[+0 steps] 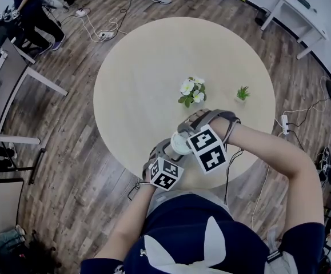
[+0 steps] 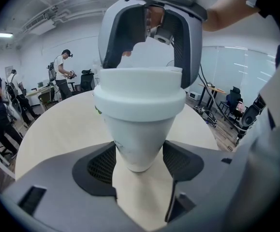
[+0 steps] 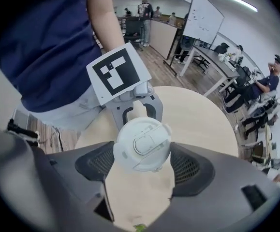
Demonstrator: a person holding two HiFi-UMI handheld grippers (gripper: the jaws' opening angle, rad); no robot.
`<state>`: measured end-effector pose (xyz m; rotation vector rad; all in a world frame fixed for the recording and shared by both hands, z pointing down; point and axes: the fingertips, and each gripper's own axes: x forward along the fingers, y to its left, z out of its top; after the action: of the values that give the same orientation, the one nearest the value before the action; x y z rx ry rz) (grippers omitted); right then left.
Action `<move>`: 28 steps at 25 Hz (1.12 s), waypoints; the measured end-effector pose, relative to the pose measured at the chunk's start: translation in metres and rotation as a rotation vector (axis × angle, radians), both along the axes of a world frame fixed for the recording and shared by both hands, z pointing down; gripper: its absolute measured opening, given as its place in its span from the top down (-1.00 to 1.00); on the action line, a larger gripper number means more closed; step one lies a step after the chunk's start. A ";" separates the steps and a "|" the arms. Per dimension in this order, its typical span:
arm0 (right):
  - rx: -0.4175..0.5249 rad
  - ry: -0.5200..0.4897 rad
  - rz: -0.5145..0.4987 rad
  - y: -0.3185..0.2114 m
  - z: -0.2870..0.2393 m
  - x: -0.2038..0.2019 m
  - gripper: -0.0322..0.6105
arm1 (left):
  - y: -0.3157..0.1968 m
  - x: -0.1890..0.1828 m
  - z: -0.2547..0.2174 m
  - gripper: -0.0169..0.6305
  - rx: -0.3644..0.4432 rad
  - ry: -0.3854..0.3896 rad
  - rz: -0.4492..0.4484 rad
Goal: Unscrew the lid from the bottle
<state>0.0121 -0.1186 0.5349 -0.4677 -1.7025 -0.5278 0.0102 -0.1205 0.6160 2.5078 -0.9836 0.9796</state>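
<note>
Head view first: the white tapered plastic bottle (image 2: 137, 139) sits at the 6 o'clock edge of the round pale wooden table (image 1: 142, 79), right in front of me. My left claw (image 2: 139, 161) has it by the lower body, with both dark mesh pads pressed onto the sides, so that one is clamped on the bottle. I can't tell if the base touches the tabletop or hangs just above it.

My right claw (image 3: 142, 159) comes at it from 12 o'clock in the left gripper view, pointing pretty much straight down. Its jaws stand fairly wide, and the flat white round lid (image 3: 142, 144) fills the gap, a pad against the rim at 3 and 9 o'clock. The lid is seated on the bottle.

Other stuff on the table: a little pot of white flowers (image 1: 192, 91) near the middle, and a tiny green potted plant (image 1: 243, 93) out at 3 o'clock.
</note>
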 end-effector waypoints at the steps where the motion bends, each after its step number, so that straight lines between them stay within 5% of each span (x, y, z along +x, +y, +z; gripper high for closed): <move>1: 0.027 0.017 -0.043 0.000 0.000 0.000 -0.24 | 0.000 0.000 0.000 -0.02 -0.001 -0.001 0.001; 7: 0.225 0.052 -0.253 -0.005 0.006 -0.001 -0.23 | -0.001 -0.003 0.000 -0.02 0.000 -0.004 0.000; 13: 0.252 -0.042 -0.177 -0.005 0.008 -0.001 -0.27 | -0.001 -0.002 0.000 -0.02 -0.001 -0.006 -0.001; 17: 0.170 -0.193 0.075 -0.005 0.002 -0.003 -0.37 | 0.000 -0.001 0.000 -0.02 -0.007 -0.006 -0.004; 23: -0.140 -0.546 0.717 -0.018 -0.022 -0.005 -0.43 | 0.000 -0.002 0.000 -0.02 -0.008 -0.004 -0.007; 28: -0.249 -0.783 1.108 -0.025 -0.026 -0.006 -0.41 | 0.000 -0.001 -0.001 -0.02 -0.009 -0.002 -0.009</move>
<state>0.0062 -0.1439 0.5090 0.6198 -2.4380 0.3851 0.0094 -0.1209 0.6151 2.4932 -0.9883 0.9824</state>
